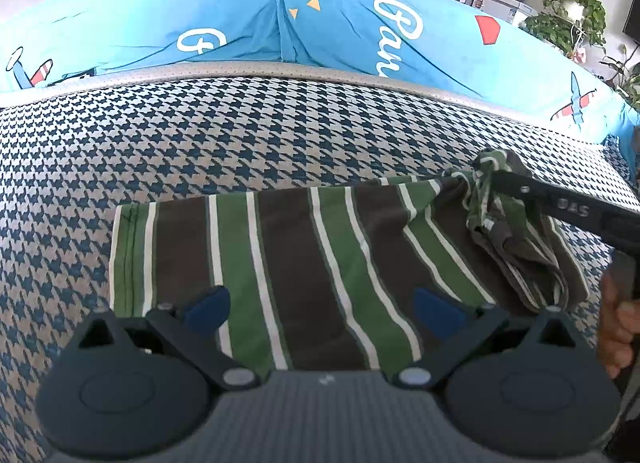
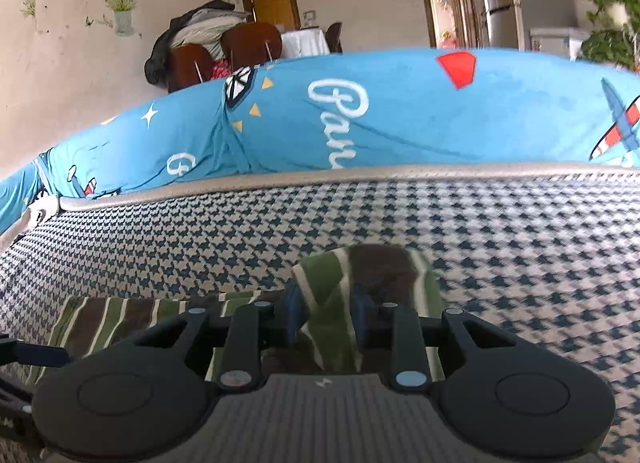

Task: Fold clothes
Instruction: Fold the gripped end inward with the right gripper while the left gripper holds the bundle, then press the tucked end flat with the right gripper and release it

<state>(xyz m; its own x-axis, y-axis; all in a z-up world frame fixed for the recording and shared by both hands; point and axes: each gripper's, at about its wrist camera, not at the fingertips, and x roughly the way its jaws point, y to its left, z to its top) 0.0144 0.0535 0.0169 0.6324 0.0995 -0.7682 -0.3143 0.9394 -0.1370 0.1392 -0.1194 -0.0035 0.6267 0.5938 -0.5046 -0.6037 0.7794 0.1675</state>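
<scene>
A green, brown and white striped garment (image 1: 304,263) lies flat on the houndstooth cushion (image 1: 200,143). My left gripper (image 1: 322,309) is open over the garment's near edge, its blue pads (image 1: 208,309) spread wide with flat cloth beneath them. From the right, my right gripper (image 1: 486,179) reaches in, shut on a bunched corner of the garment lifted off the cushion. In the right wrist view that gripper (image 2: 326,315) has its two fingers pinching a raised fold of the striped garment (image 2: 372,267); the remaining cloth trails off to the left.
A blue cartoon-printed cover (image 1: 360,23) runs along the cushion's far edge. A person's hand (image 1: 616,327) holds the right tool. Beyond stand a fridge (image 2: 516,3), potted plants (image 2: 612,23) and chairs piled with clothes (image 2: 224,47).
</scene>
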